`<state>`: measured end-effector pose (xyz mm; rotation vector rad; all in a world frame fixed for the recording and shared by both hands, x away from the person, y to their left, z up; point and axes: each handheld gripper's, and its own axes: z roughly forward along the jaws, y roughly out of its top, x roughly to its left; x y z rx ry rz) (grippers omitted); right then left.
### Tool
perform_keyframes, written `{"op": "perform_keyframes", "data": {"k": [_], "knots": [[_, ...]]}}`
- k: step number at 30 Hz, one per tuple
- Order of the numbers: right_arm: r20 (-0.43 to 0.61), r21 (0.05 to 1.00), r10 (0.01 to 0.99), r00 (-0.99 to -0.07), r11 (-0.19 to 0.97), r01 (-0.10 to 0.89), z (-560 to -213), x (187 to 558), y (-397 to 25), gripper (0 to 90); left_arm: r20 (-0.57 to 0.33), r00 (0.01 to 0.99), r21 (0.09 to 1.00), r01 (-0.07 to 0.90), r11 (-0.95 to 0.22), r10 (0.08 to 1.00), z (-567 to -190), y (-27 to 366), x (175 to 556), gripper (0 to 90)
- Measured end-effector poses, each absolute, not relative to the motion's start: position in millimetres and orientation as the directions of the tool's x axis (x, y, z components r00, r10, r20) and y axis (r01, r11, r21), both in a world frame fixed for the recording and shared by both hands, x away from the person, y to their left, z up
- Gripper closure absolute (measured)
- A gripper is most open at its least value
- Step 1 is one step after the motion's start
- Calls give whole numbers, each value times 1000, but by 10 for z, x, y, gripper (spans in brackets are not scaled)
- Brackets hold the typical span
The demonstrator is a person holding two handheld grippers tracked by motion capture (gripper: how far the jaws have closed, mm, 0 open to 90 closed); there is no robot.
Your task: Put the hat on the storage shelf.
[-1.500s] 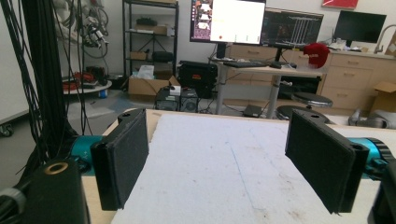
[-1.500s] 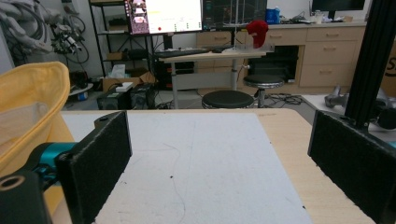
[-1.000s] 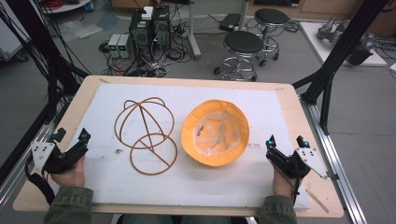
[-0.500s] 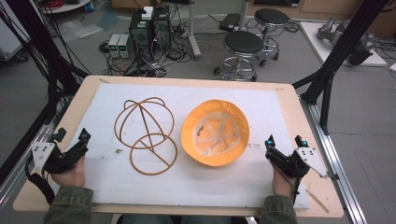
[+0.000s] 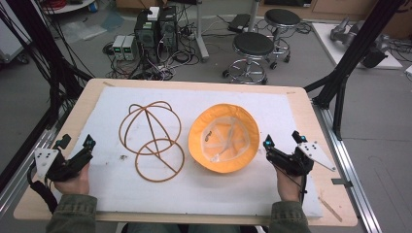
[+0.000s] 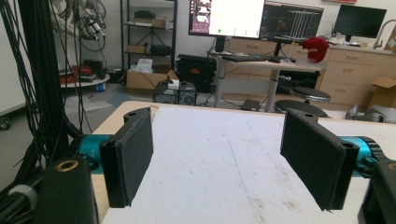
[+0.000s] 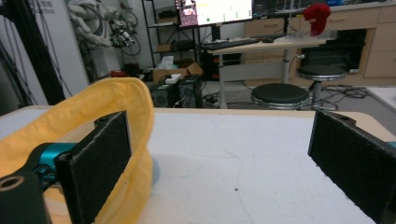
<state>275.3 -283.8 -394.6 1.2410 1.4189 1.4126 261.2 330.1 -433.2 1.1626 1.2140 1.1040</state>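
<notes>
An orange bucket hat [image 5: 224,142] lies upside down on the white mat [image 5: 209,187], its pale lining showing. Left of it rests a brown wire frame [image 5: 151,138] of joined hoops. My left gripper [image 5: 76,141] is held open near the mat's left edge, nothing between its pads [image 6: 128,156]. My right gripper [image 5: 283,139] is open just right of the hat. In the right gripper view its left pad [image 7: 95,163] stands next to the hat's brim [image 7: 119,105], and the gap between the jaws holds nothing.
The mat covers a wooden table [image 5: 311,124]. Black frame struts [image 5: 347,65] rise at both sides. Beyond the far edge stand two stools [image 5: 252,46], computer boxes [image 5: 153,29] and floor cables. A desk with monitors [image 6: 233,18] is farther back.
The right gripper has edged slightly left toward the hat. The left gripper, hat and wire frame have not moved.
</notes>
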Motion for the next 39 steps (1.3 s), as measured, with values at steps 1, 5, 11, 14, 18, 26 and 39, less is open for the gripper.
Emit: {"op": "perform_keyframes", "data": {"k": [1, 5, 11, 14, 18, 26, 39], "knots": [[119, 989, 962, -245, -93, 114, -3931, 2756, -2815, 49, -94, 53, 996, 2, 94, 994, -4332, 3303, 2600, 255], [111, 990, 956, -271, -81, 118, -3886, 2787, -2751, 49, -94, 54, 996, 2, 94, 994, -4336, 3294, 2590, 255], [103, 988, 951, -291, -64, 138, -3843, 2874, -2706, 49, -87, 49, 996, 6, 87, 995, -4337, 3291, 2574, 255], [104, 986, 948, -300, -58, 156, -3827, 2928, -2678, 49, -86, 51, 996, 8, 86, 995, -4338, 3288, 2578, 255], [93, 983, 943, -319, -36, 180, -3792, 3005, -2638, 49, -88, 50, 996, 10, 88, 995, -4342, 3285, 2584, 255], [64, 978, 935, -348, 11, 209, -3684, 3133, -2519, 49, -100, 36, 995, 11, 100, 994, -4346, 3309, 2590, 247], [50, 955, 929, -366, 63, 291, -3667, 3323, -2371, 50, -115, 52, 993, 14, 115, 992, -4342, 3294, 2598, 243]]}}
